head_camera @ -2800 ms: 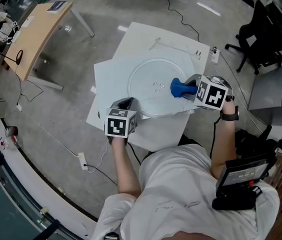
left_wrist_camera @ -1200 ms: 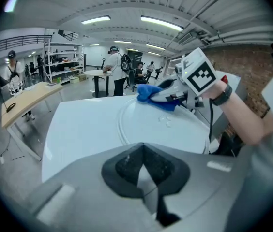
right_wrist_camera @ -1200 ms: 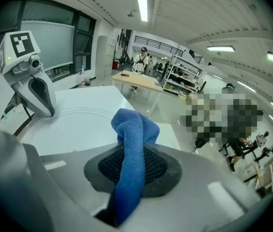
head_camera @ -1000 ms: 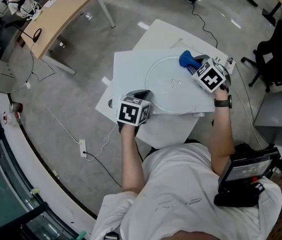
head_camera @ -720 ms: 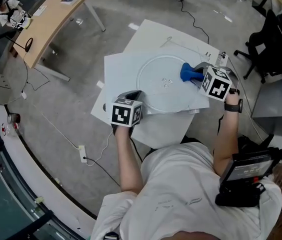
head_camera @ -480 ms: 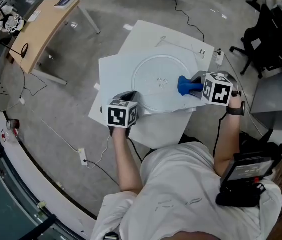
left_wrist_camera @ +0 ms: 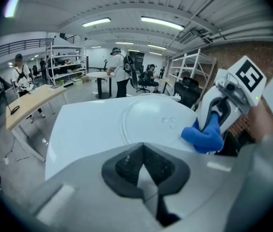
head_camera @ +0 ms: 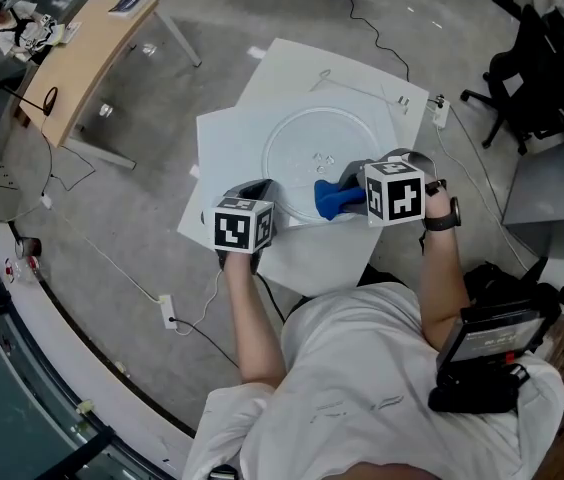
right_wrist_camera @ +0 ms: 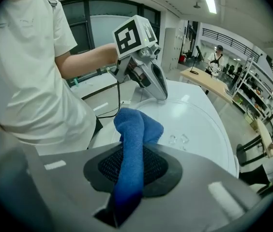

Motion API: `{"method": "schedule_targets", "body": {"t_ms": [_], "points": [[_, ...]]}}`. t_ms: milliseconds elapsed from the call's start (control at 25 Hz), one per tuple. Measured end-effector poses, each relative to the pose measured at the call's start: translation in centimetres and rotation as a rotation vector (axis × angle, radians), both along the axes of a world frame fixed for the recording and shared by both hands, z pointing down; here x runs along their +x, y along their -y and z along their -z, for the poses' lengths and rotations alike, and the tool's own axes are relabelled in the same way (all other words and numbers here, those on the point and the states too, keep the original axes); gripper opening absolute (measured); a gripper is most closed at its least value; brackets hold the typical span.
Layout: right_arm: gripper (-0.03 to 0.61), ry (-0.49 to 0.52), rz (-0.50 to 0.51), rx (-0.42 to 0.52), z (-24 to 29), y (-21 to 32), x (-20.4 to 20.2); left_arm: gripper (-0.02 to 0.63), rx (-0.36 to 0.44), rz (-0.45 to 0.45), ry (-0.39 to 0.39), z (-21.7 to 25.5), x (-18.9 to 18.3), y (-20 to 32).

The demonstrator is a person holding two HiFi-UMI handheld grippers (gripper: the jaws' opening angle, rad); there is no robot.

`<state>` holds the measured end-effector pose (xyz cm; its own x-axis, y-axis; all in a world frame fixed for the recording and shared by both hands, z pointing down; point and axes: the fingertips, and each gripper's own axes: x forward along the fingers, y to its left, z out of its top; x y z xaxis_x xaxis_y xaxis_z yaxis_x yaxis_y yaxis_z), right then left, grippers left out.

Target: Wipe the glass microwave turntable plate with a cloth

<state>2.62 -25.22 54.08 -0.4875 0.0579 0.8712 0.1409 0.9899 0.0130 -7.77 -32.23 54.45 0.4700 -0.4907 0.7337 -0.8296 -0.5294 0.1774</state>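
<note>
Overhead, two low; all share plate (head_camera: 292, 158)

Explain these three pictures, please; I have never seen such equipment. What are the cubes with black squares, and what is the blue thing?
A person holds a two-jaw gripper in each hand; each marker cube is part of its gripper. One picture comes from a camera on the person's head, the other two from cameras on the grippers. On the white table lies a glass turntable plate. The right gripper is shut on the blue cloth, at the plate's near edge. The left gripper, jaws together, rests by the near rim.
</note>
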Motion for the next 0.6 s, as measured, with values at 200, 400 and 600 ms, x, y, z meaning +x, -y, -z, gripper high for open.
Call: {"method": "schedule_targets", "body": {"t_ms": [200, 400, 600], "points": [[0.072, 0.035, 0.050, 0.009, -0.2, 0.1, -3.4, 0.002, 0.001, 0.008, -0.011, -0.1, -0.3, -0.1], [0.072, 0.080, 0.062, 0.046, -0.2, 1.8, -5.5, 0.002, -0.004, 0.023, -0.018, -0.2, 0.3, 0.0], [0.072, 0.132, -0.037, 0.106, 0.0, 5.2, -7.8, 0.002, -0.012, 0.040, -0.032, 0.1, 0.3, 0.1]]}}
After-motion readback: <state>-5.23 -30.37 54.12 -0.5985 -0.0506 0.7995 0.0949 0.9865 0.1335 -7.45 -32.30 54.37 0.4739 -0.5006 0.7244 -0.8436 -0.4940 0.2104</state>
